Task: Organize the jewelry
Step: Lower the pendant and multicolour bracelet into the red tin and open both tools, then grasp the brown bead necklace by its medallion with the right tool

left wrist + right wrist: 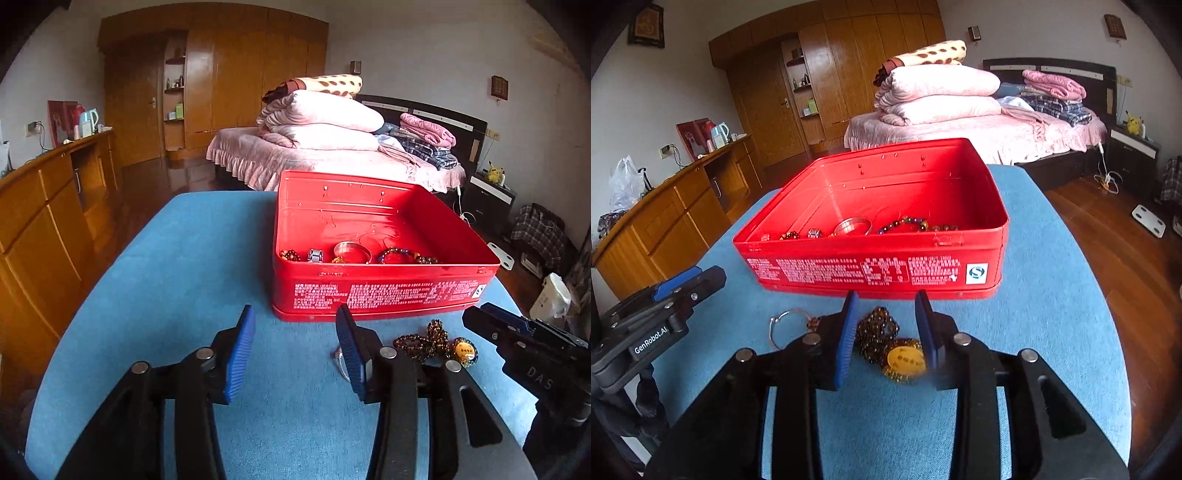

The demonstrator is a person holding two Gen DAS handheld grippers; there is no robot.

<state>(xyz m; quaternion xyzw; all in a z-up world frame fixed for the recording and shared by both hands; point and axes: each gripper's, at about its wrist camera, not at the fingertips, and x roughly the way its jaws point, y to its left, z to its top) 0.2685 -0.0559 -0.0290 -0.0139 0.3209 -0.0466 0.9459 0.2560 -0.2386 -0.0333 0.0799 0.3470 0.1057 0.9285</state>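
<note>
The red tin stands open on the blue table and already holds several bracelets and a bangle, so most of the work looks done. Left outside, just before the tin, are a bead necklace and a thin wire bangle. The right gripper is partly open around the necklace without pressing it, the left gripper half open and empty

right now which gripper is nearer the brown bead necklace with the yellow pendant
Right. The right gripper has its open fingers either side of the brown bead necklace; the left gripper is off to one side, over bare blue cloth.
</note>
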